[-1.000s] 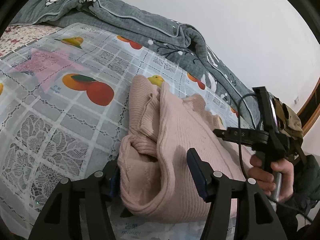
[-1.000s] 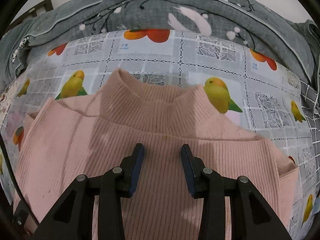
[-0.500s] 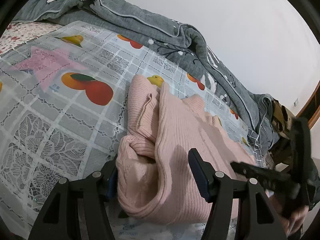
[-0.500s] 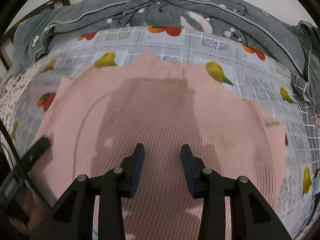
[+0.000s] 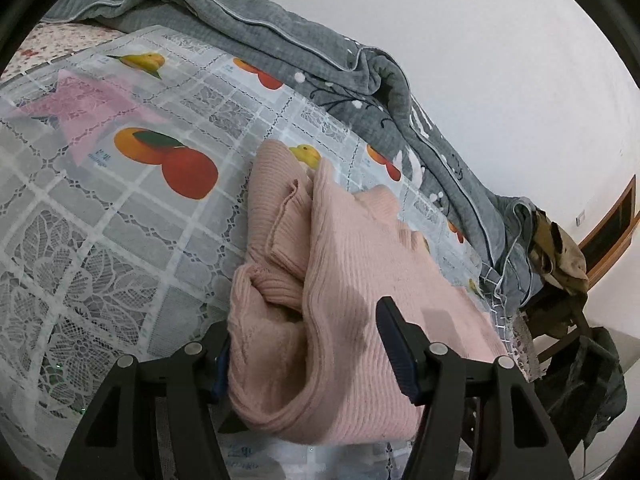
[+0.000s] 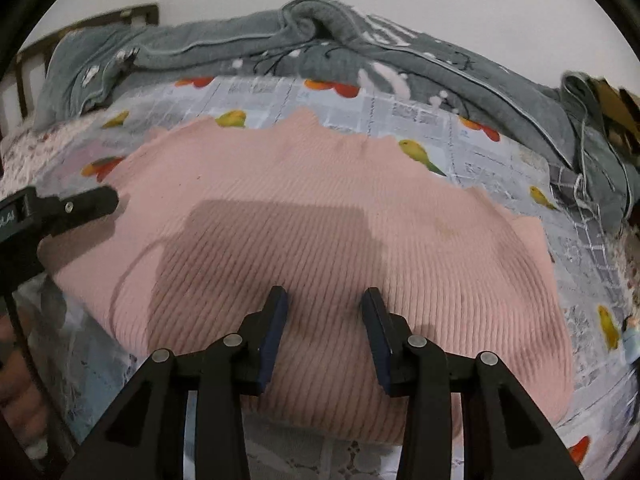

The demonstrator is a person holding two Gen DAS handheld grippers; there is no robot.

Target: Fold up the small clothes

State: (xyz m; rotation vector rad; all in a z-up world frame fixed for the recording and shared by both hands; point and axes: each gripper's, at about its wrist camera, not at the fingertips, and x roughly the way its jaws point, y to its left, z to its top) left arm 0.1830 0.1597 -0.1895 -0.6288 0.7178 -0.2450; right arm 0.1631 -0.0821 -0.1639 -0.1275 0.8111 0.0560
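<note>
Risked dragging the folded sweater [image 5: 352, 280] askew on the bed [image 5: 100, 240] if left fingers [image 5: 394, 346], spread wide around its edge, and half-spread right fingers [image 6: 276, 320] snagged the knit.

Fruit-and-bird tablecloth [image 5: 132, 208] across the left of the frame; rumpled grey quilt [image 5: 288, 48] above it; white wall [image 5: 480, 60] upper right.

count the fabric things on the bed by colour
pink: 1, the sweater
grey: 1, the quilt
white with fruit and bird print: 1, the cover sheet
total: 3
</note>
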